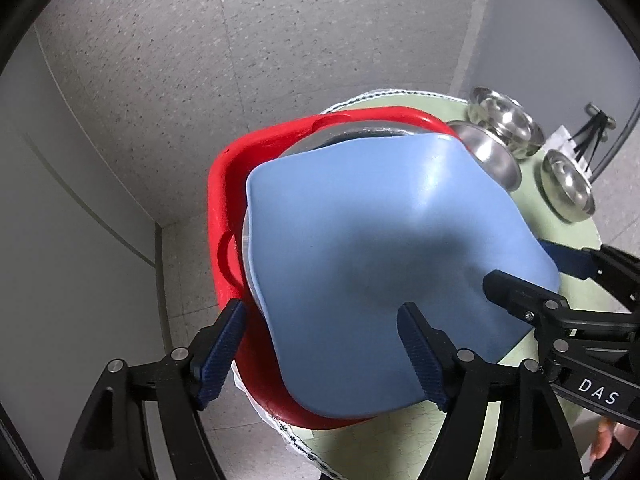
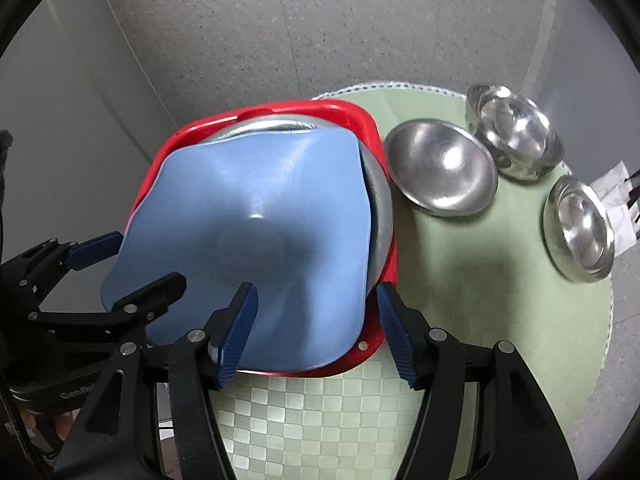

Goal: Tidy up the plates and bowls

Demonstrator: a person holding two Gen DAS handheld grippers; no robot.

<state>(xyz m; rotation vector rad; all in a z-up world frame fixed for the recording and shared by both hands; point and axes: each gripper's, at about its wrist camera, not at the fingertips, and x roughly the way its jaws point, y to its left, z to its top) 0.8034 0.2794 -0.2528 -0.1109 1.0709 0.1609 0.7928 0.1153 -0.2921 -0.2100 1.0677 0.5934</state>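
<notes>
A blue square plate [image 1: 360, 248] [image 2: 260, 220] lies on top of a steel plate [image 2: 380, 208], which sits in a red square plate [image 1: 228, 184] [image 2: 360, 120]. The stack rests on a round table with a green cloth [image 2: 460, 280]. My left gripper [image 1: 320, 312] [image 2: 140, 260] is open and straddles the stack's near left edge, one finger outside the red rim and one over the blue plate. My right gripper [image 2: 316, 292] [image 1: 532, 264] is open and straddles the near right edge the same way. No pad presses on the plates.
Three steel bowls [image 2: 440, 172] [image 2: 516, 136] [image 2: 580, 228] stand on the cloth to the right of the stack. White paper with black cords [image 2: 616, 196] lies past the table's right edge. Grey speckled floor and pale walls lie beyond the table.
</notes>
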